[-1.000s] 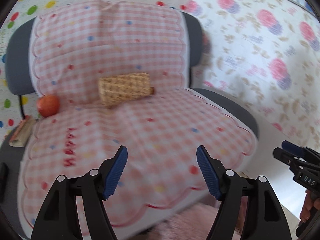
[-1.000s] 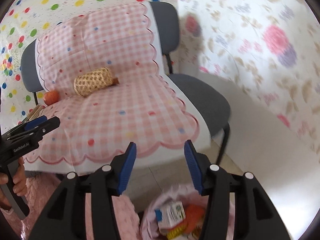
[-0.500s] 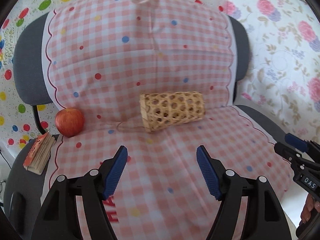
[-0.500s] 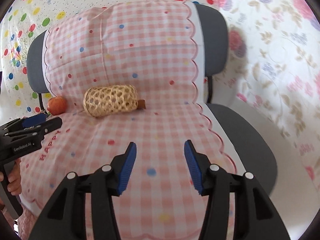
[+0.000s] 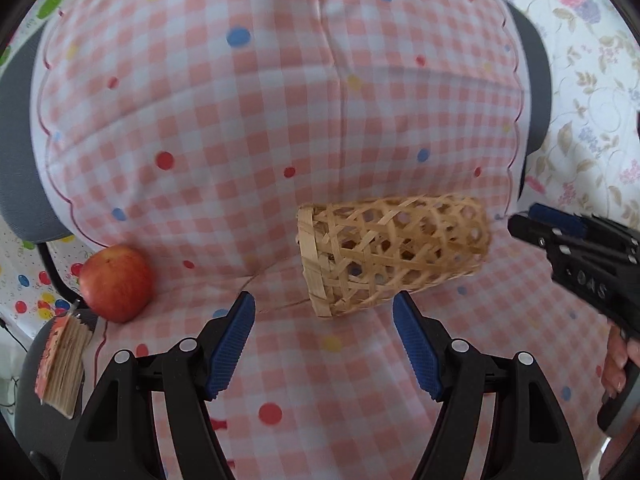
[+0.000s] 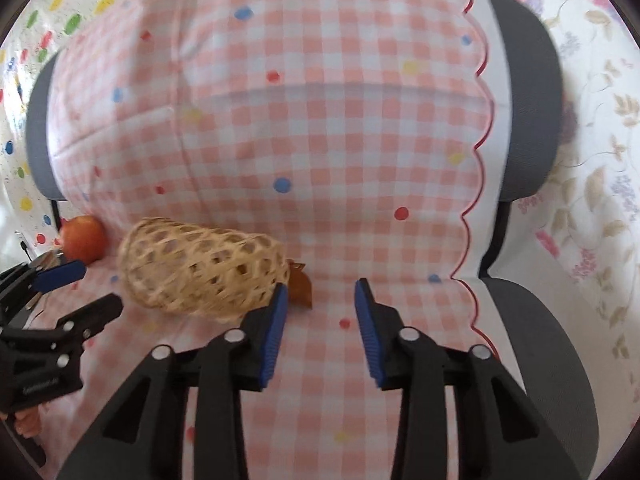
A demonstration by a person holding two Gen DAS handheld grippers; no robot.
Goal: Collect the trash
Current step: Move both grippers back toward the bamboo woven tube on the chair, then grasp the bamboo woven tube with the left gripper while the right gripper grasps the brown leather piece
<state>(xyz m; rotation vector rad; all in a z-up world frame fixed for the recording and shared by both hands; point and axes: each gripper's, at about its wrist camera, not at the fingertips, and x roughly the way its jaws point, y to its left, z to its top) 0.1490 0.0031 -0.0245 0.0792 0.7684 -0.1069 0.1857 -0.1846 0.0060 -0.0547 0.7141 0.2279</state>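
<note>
A grey chair [image 5: 16, 128] is draped with a pink-and-white checked cloth [image 5: 280, 120] dotted in red, blue and yellow, and the things lie where seat meets backrest. In the left wrist view a woven bamboo basket [image 5: 394, 254] lies on its side just past centre, its flat base turned toward nine o'clock. A red apple [image 5: 116, 282] rests at about eight o'clock, well apart from the basket, and a small worn book [image 5: 62, 364] sits just below it, off the cloth's edge. The left tool [image 5: 324, 344] has its blue pads spread wide with nothing between them, the basket's base just beyond the tips. The right tool enters this view at three o'clock, a hand [image 5: 616, 360] gripping its handle. In the right wrist view the basket lies at nine o'clock, and a crumpled brown scrap [image 6: 299, 286], the piece of trash, peeks out at its far end, touching the basket and just beside the tool's left pad. The right tool [image 6: 320, 306] is closing, its pads not yet together, only cloth between them. Floral wallpaper [image 6: 600, 160] fills the three o'clock side.
</note>
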